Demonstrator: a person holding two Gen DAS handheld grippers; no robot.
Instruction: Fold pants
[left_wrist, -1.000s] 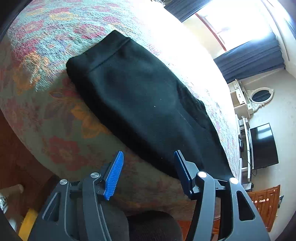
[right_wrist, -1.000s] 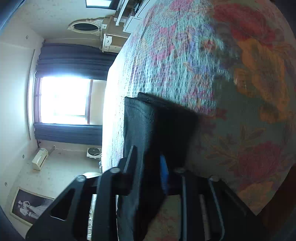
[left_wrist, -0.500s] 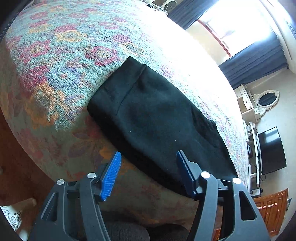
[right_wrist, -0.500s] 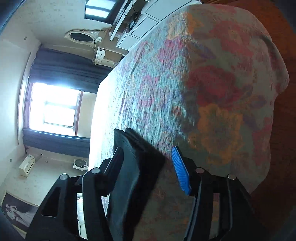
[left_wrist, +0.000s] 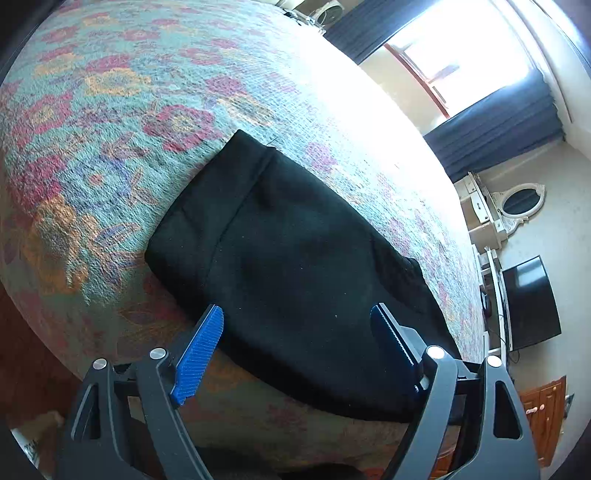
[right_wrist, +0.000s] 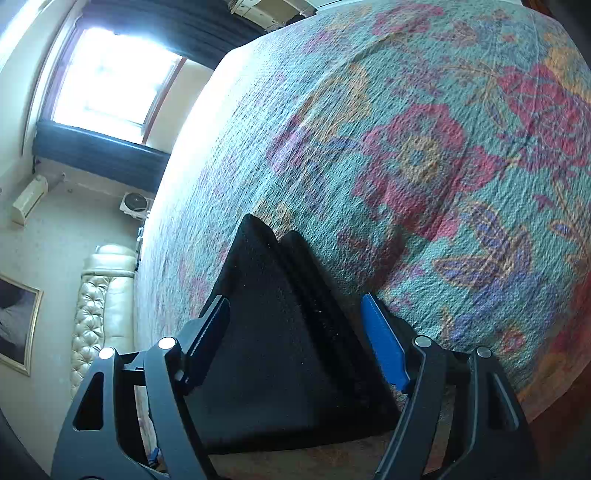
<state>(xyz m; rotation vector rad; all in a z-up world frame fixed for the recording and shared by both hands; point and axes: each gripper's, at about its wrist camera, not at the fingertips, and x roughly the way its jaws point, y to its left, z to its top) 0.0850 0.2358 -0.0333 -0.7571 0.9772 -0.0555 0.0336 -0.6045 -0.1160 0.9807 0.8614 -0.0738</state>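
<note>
Folded black pants (left_wrist: 295, 273) on the floral bed (left_wrist: 110, 122).
We see left tongs (left_wrist: 297, 341) and right tongs (right_wrist: 295, 336) both wide, gripping nothing; contact with cloth seems unlikely.

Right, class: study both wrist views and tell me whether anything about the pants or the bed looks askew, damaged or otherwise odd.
Nothing stands out. The black pants lie folded flat on the floral bedspread, close to its near edge, with no visible tear or spill. Both the left gripper and the right gripper have open jaws, gripping nothing.
</note>
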